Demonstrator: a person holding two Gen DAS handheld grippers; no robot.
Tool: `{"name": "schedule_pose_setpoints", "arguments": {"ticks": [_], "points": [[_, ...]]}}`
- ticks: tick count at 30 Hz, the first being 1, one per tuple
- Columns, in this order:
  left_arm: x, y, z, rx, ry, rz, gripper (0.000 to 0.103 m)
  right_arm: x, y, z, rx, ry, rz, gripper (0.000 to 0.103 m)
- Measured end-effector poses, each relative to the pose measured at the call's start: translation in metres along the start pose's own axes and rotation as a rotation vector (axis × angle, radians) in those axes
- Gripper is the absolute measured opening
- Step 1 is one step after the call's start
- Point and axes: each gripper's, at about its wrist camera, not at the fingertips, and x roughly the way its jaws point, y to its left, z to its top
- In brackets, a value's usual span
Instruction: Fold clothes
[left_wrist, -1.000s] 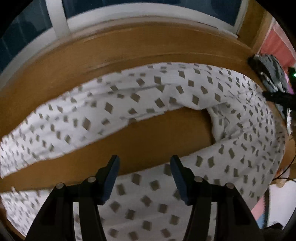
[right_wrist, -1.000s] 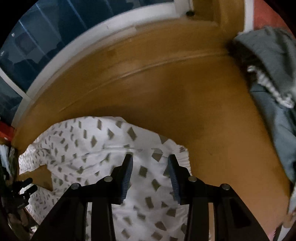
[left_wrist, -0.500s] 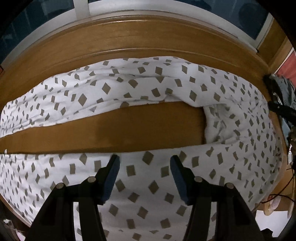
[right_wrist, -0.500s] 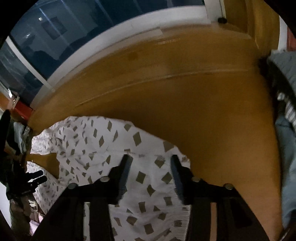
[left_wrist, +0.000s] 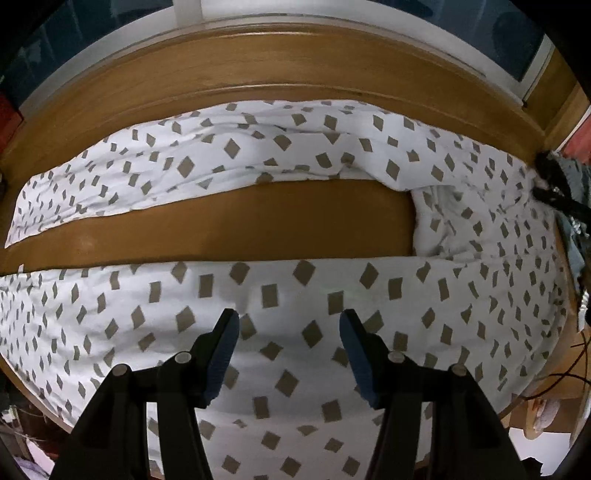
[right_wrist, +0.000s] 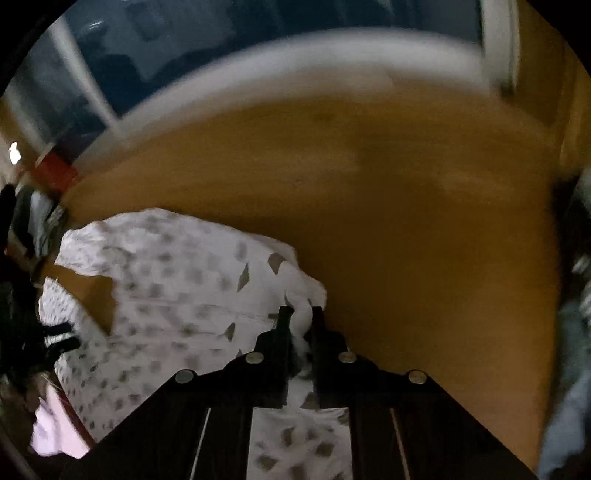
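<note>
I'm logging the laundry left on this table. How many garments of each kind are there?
White trousers with grey diamond print: 1, pinched at one edge by the right gripper; the left gripper is open above them.
Grey-blue clothes heaped at the table's right edge: 1 pile, pieces too blurred to count.
Total: 2.

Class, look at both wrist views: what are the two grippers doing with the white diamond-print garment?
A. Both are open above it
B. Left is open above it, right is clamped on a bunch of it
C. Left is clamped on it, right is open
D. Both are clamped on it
B: the left gripper has jaws spread above the white diamond-print garment, while the right gripper has jaws shut on a bunched fold.
</note>
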Motion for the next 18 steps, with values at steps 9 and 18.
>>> {"name": "schedule_pose_setpoints", "arguments": {"ticks": [9,18], "points": [[-0.041,0.039,-0.018,0.042,-0.074,-0.072,0.054,-0.058,0.181,-0.087,-0.411,-0.058,-0.054,0.010],[-0.034,0.037,-0.018,0.119,-0.055,-0.121,0.054,-0.018,0.206,-0.167,-0.227,0.103,-0.025,0.014]]}}
